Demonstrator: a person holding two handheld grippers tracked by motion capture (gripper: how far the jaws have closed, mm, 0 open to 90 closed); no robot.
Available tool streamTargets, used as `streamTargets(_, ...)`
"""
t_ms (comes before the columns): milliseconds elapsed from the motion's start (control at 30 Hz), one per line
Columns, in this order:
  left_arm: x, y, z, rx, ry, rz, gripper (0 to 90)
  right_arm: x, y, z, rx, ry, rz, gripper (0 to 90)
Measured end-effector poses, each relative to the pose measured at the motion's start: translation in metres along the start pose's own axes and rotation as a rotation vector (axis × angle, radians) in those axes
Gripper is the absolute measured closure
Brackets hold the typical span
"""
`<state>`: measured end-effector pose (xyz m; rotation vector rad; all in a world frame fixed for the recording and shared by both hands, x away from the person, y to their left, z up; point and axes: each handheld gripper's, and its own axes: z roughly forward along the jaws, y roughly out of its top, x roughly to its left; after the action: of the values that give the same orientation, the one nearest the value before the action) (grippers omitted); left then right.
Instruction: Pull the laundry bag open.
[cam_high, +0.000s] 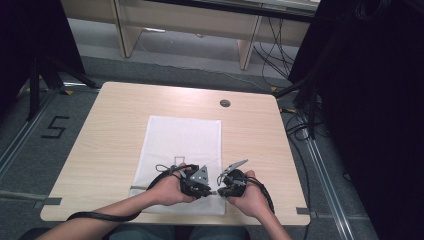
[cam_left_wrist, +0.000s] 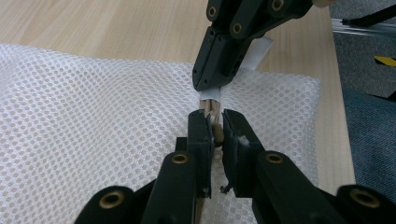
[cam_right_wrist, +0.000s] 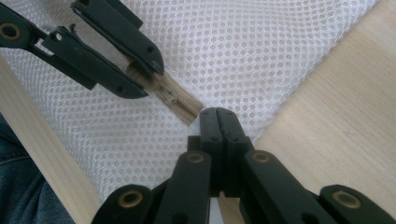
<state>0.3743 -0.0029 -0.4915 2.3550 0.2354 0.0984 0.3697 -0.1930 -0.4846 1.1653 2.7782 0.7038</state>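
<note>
The pale wooden tabletop (cam_high: 100, 150) carries one thing of note, a white mesh bag (cam_high: 182, 142) lying flat down its middle, its near end at about six o'clock, right in front of the person. It looks very light and limp, a soft netting that would sag, fold and bunch the moment it is lifted, so I would not expect it to slip so much as to drag and wrinkle; the open weave could also snag. The firm part seems to be the beige zipper strip (cam_right_wrist: 180, 100) at that near edge, towards five o'clock, and that is where both tools meet. The left claw (cam_left_wrist: 214, 128) is nearly closed, its pads pressing on the strip with a small rounded piece between them, perhaps the slider. The right claw (cam_right_wrist: 217, 114) comes in from three o'clock, fully closed, tips meeting just at the strip's end; whether it pinches a tab or the mesh there I cannot tell. Holding at the strip, not the netting, looks the sound choice.
</note>
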Motion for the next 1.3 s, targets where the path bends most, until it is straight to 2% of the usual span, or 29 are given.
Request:
streamTargets(33,0.0013,0.0,-0.001,-0.002,-0.002,0.015,81.6,0.0,0.0,0.0001,0.0,-0.001,0.0,90.0)
streamTargets(133,0.0005,-0.0015,-0.003,-0.004,-0.002,-0.006,81.6,0.0,0.0,0.0001,-0.001,0.0,0.002,90.0)
streamTargets(167,0.0017,-0.0017,-0.004,-0.002,0.001,0.014,81.6,-0.0001,0.0,0.0001,0.0,0.0,0.0,90.0)
streamTargets(200,0.0018,-0.0021,-0.0047,0.002,0.005,0.011,81.6,-0.0002,0.0001,0.0001,-0.001,0.001,0.002,90.0)
streamTargets(233,0.0008,-0.0028,-0.0043,-0.008,0.002,-0.008,81.6,-0.0002,0.0001,0.0,-0.001,0.001,0.002,90.0)
streamTargets(500,0.0011,-0.0034,-0.0043,-0.008,-0.001,-0.004,81.5,-0.0003,0.0002,0.0001,-0.001,0.001,0.004,90.0)
streamTargets(667,0.0013,-0.0035,-0.0053,-0.003,0.0,0.02,81.6,-0.0008,0.0001,0.0002,-0.003,0.002,0.005,90.0)
streamTargets(767,0.0014,-0.0047,-0.007,-0.007,-0.002,0.002,81.6,-0.0007,0.0,0.0002,-0.003,0.003,0.005,90.0)
streamTargets(1200,0.0023,-0.0058,-0.0095,-0.008,0.002,0.014,81.6,-0.0007,0.0,0.0002,-0.004,0.002,0.005,90.0)
streamTargets(1233,0.0019,-0.0063,-0.0099,-0.01,-0.005,0.0,81.5,-0.0007,0.0,0.0002,-0.004,0.002,0.005,90.0)
streamTargets(1300,0.0017,-0.0066,-0.0098,-0.01,-0.004,0.004,81.6,-0.0007,0.0,0.0002,-0.003,0.002,0.005,90.0)
